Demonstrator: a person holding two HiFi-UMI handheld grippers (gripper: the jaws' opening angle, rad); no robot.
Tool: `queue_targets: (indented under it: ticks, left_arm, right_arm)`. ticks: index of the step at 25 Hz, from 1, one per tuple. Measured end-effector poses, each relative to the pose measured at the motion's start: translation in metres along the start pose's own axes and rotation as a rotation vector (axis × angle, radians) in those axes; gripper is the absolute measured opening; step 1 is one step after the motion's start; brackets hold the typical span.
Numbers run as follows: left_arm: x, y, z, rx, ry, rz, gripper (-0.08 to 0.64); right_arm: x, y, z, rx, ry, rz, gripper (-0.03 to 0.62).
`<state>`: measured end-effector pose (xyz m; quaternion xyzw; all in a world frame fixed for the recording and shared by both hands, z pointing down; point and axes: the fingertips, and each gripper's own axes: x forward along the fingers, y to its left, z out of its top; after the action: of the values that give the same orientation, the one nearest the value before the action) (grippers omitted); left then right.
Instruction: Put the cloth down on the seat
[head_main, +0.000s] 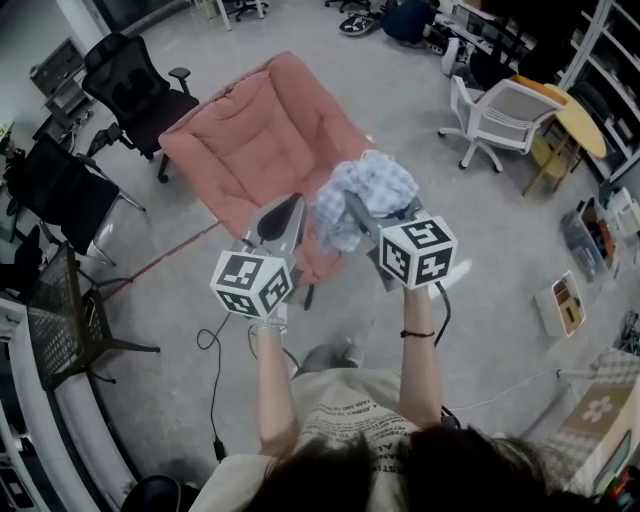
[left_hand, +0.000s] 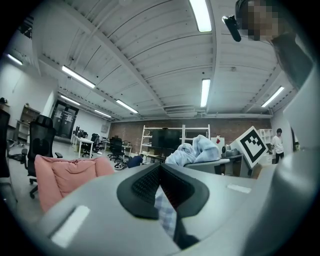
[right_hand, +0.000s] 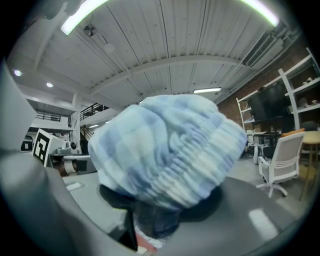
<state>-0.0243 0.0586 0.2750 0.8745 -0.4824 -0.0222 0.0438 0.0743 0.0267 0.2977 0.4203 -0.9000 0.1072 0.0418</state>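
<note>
The blue-and-white checked cloth (head_main: 365, 195) is bunched in a ball on top of my right gripper (head_main: 358, 208), which is shut on it. In the right gripper view the cloth (right_hand: 170, 150) fills the middle and hides the fingertips. My left gripper (head_main: 293, 203) is beside it on the left, jaws together. In the left gripper view a strip of checked cloth (left_hand: 167, 212) shows between its pads (left_hand: 145, 185), and the bunch (left_hand: 195, 150) sits to the right. Both grippers are held up over the front edge of the pink padded seat (head_main: 250, 150), and the cloth is not touching it.
Black office chairs (head_main: 135, 90) stand left of the pink seat, and a black mesh rack (head_main: 60, 320) is at the near left. A white office chair (head_main: 500, 115) and a round wooden table (head_main: 580, 120) are to the right. A cable (head_main: 212, 360) lies on the floor.
</note>
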Motion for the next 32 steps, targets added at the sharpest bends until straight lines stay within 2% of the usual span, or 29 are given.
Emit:
queue_targets:
  ticks: [15,24,32]
  left_arm:
    - [0.033,0.001,-0.018,-0.016,0.047,0.012,-0.006]
    - [0.073,0.029,-0.021,-0.035,0.058,0.014,-0.006]
    - [0.118,0.058,-0.036,-0.039,0.107,0.008,-0.005]
  right_arm:
    - [0.009,-0.032,-0.012,0.041,0.021,0.006,0.21]
    - [0.046,-0.058,-0.008,0.059,0.029,0.014,0.21]
    - [0.088,-0.092,-0.01,0.092,0.05,0.013,0.21]
